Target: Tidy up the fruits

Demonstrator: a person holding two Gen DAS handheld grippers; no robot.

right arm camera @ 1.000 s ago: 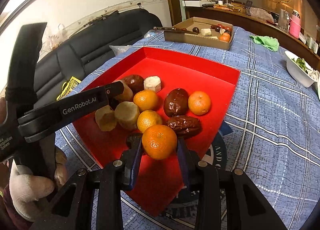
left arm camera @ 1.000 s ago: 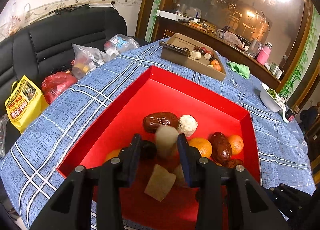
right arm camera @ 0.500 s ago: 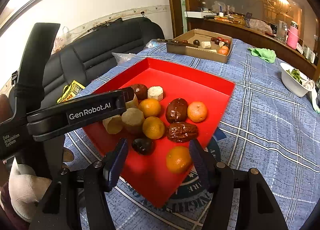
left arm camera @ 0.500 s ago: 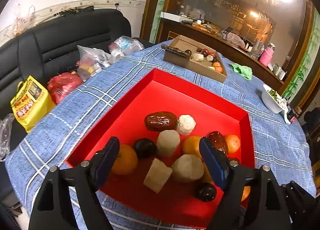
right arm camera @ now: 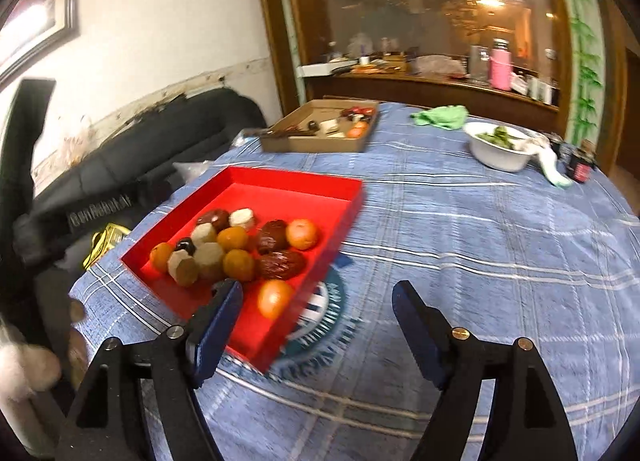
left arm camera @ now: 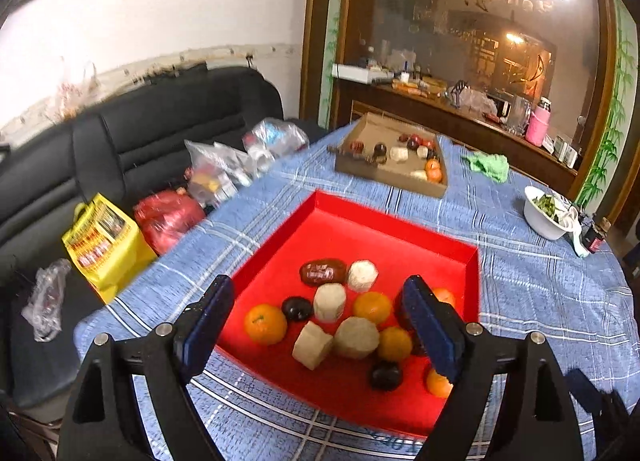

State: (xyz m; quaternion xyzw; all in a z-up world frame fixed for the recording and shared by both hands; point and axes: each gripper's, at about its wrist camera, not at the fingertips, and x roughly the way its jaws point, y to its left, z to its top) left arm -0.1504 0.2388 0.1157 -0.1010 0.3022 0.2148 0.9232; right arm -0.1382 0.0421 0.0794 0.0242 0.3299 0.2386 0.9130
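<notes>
A: Change: left gripper [left arm camera: 316,325] and right gripper [right arm camera: 316,331] have just been opening, dropped a pale chunk and an orange [right arm camera: 275,298], and withdrawn; jaws wide, empty.

B: Fruit location: near end of red tray [left arm camera: 472,261]. Far cardboard box [left arm camera: 436,191] probably holds more; blurred.

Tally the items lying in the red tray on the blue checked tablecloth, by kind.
Round orange mandarins: 5
Pale beige cut chunks: 4
Glossy red-brown dates: 3
Small dark round fruits: 2
Total: 14
</notes>
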